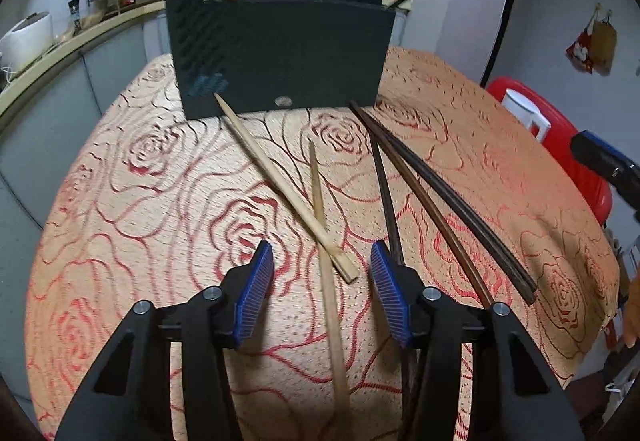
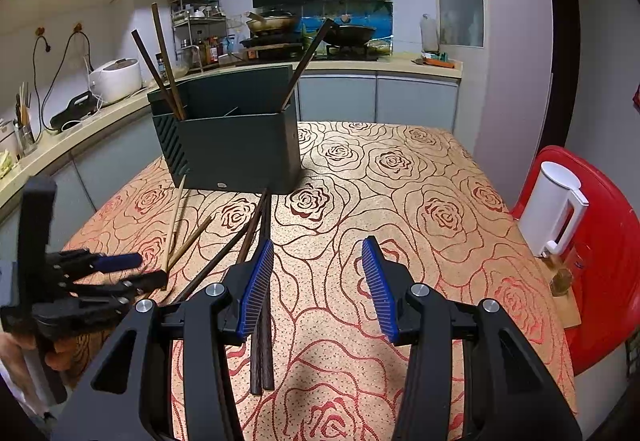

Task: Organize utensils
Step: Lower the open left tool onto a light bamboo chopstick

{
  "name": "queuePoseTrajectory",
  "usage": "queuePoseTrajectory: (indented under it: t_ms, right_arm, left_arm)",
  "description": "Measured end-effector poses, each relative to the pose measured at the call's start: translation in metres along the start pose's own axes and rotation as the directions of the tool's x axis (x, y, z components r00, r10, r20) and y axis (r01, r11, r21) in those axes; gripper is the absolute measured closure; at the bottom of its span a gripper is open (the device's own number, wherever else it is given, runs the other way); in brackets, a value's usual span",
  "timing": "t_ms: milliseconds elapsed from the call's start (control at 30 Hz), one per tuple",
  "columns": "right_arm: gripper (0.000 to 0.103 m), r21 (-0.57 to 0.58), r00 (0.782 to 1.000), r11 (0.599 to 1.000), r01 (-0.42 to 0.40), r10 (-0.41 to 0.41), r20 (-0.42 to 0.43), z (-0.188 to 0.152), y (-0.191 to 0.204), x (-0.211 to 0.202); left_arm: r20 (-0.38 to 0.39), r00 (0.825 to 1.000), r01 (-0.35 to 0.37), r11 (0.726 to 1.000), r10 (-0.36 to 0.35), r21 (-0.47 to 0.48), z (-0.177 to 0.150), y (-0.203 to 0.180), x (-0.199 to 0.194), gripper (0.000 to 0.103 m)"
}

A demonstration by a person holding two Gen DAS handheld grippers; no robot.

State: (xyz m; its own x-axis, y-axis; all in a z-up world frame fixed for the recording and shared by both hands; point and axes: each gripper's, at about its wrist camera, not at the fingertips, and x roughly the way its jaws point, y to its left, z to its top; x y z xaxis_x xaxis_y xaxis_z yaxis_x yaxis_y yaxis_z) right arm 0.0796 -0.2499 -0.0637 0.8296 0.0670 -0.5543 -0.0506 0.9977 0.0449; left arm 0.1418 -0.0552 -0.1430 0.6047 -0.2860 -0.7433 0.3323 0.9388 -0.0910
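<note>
Table: rose-patterned cloth, kitchen beyond; 2 pale chopsticks between released left tool; right tool released, empty.

Two pale wooden chopsticks lie crossed beside three dark brown chopsticks on the cloth, before an upright dark rectangular holder containing more.

You see peach tablecloth, red-outlined rose pattern all over. On it: dark grey-green plastic utensil box, faint diagonal weave on front. Near box: two pale bamboo chopsticks, three dark brown wooden chopsticks. Your gripper pads: blue, finely ribbed, on black frames.
</note>
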Motion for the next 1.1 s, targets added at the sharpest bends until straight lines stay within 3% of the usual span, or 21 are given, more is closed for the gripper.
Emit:
queuePoseTrajectory:
  t_ms: [333,1100]
  right_arm:
    - [0.058,0.006,1.000,1.000,0.001,-0.001,-0.003,0.000,-0.003,0.001]
    - [0.058,0.003,1.000,1.000,-0.007,0.007,-0.019,-0.004,0.003,0.004]
  left_arm:
    - [-0.029,1.000,-0.004,0.999,0.003,-0.041,0.002,0.010,0.002,0.087]
    - [-0.004,1.000,0.011,0.978,-0.012,-0.211,-0.016,0.091,-0.028,0.096]
